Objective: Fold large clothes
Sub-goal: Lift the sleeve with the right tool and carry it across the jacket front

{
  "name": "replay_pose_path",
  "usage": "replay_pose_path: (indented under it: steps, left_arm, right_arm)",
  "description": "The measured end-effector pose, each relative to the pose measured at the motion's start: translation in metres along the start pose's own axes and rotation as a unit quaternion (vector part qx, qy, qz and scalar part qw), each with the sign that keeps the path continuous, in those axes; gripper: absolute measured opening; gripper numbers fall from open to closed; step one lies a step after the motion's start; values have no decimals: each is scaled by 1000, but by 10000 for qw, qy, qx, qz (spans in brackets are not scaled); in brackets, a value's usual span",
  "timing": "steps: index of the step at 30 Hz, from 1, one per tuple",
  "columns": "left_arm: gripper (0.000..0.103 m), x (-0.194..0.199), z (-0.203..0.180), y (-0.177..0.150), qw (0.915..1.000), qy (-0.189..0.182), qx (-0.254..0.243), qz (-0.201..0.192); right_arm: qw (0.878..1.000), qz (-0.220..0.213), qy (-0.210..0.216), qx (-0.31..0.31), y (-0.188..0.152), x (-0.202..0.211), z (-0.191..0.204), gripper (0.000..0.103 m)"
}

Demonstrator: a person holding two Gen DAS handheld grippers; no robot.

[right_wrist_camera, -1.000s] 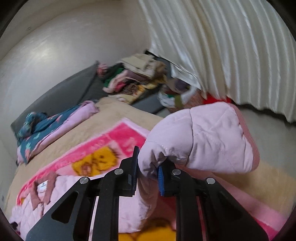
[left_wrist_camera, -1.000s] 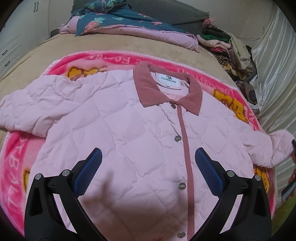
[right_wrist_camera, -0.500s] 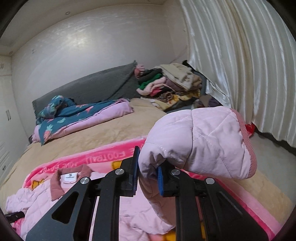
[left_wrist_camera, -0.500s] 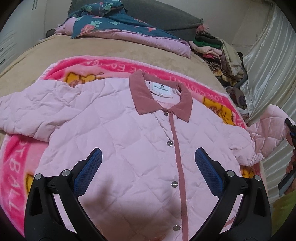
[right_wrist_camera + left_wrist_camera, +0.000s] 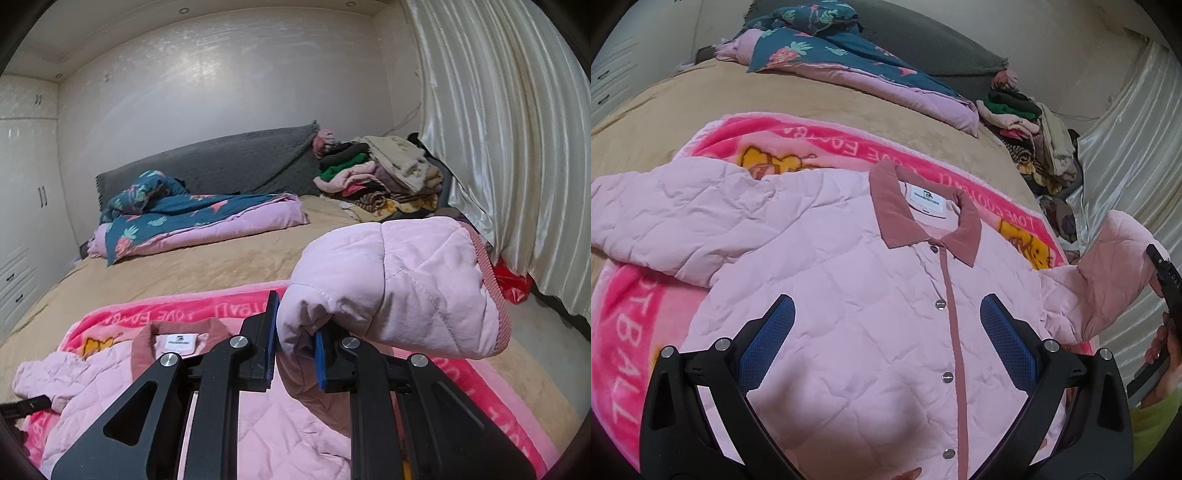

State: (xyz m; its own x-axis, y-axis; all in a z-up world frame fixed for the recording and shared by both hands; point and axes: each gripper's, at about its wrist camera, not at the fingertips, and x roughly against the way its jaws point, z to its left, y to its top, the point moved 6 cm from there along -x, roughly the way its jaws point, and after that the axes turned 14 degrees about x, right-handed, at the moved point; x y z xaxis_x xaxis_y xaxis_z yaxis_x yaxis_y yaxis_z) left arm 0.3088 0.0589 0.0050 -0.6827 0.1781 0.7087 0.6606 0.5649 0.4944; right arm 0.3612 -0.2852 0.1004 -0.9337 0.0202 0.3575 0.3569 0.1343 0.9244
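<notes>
One pink quilted jacket flat on pink blanket on bed, four snaps visible. Left gripper spread wide above front. Right gripper pinching one raised sleeve. One clothes pile by curtain.

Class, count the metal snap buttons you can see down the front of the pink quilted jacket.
5 on the jacket: one below the collar, then; a fifth is hinted at the frame's bottom edge. More may be hidden.
</notes>
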Motion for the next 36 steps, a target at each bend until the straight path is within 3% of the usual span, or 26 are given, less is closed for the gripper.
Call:
replay_pose_path:
  steps: [23,36]
  left_arm:
    - [94,5,20,14,9987,-269,426,90]
    - [94,-1,31,20,9966,-436,690,134]
  right_arm:
    - [9914,101,779,1049,-9,-30,136,15]
    - [9693,505,1254,2052,-67,-58,234,16]
